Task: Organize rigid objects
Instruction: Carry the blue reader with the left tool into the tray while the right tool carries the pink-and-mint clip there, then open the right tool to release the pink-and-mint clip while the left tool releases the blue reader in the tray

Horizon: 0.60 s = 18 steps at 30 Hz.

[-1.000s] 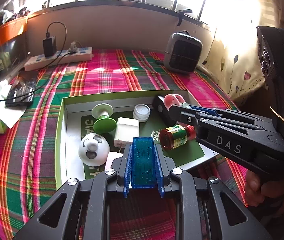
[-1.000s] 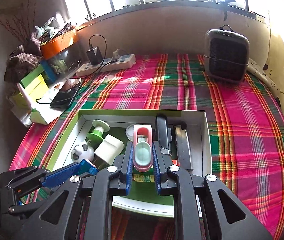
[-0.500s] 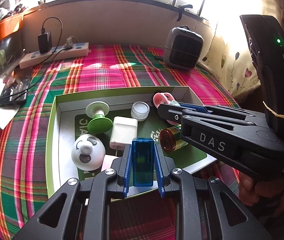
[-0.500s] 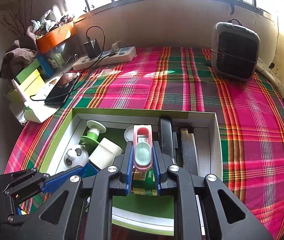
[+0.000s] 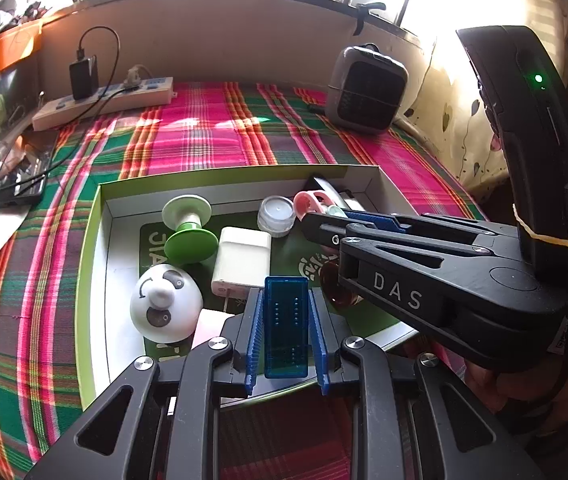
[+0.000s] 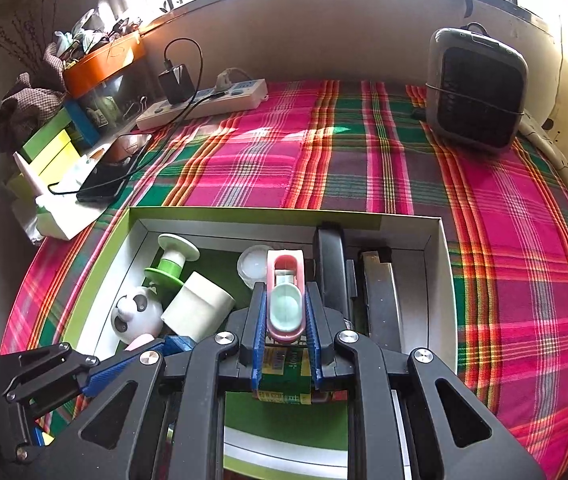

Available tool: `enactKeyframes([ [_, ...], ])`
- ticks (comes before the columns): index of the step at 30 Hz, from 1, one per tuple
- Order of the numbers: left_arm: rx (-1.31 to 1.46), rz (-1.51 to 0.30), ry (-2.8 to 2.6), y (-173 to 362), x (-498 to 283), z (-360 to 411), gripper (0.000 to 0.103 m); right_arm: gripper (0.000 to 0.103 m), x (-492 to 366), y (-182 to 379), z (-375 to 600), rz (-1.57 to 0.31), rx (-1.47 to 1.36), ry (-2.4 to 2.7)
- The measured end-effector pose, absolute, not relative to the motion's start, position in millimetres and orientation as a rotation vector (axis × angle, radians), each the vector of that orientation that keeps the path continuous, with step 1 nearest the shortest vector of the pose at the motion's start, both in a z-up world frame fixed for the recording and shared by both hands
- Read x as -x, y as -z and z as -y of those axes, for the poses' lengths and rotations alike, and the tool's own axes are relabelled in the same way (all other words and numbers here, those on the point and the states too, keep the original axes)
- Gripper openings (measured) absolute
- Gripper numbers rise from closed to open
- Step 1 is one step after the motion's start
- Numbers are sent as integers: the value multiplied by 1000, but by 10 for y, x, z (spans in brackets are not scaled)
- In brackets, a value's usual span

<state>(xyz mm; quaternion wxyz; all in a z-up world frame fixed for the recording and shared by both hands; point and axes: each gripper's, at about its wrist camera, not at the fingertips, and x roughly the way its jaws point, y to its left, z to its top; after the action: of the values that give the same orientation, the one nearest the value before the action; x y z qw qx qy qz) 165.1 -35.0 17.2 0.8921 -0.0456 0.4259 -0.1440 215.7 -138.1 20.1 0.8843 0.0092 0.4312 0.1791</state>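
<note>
My left gripper [image 5: 285, 294] is shut on a translucent blue rectangular case [image 5: 286, 320], held over the near edge of the green-rimmed box [image 5: 98, 248]. My right gripper [image 6: 286, 292] is shut on a pink-and-mint clip-like item [image 6: 285, 300] above the box's middle; it also reaches in from the right [image 5: 316, 216]. Inside the box lie a green-and-white spool [image 5: 188, 228], a white adapter [image 5: 242, 264], a panda-faced dome [image 5: 164, 304], a small clear jar [image 5: 278, 216], a black bar [image 6: 332, 264] and a grey bar [image 6: 380, 296]. A green-labelled bottle [image 6: 284, 376] is partly hidden under the right gripper.
The box rests on a pink and green plaid cloth [image 6: 504, 240]. A grey heater [image 6: 476, 88] stands at the back right, a power strip [image 6: 204, 104] with a charger at the back left, and a phone [image 6: 104, 184] on cable by stacked boxes at the left.
The right gripper with the pink item has edged forward and lower over the box, now covering most of the bottle in the left wrist view. The left gripper still holds the blue case.
</note>
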Motion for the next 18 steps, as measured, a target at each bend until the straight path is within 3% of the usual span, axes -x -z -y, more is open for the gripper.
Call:
enactKeyframes([
  [18,75,-918,284,-109,-1658,397,23,19,-2128,-188,1369,-888,2,-362],
])
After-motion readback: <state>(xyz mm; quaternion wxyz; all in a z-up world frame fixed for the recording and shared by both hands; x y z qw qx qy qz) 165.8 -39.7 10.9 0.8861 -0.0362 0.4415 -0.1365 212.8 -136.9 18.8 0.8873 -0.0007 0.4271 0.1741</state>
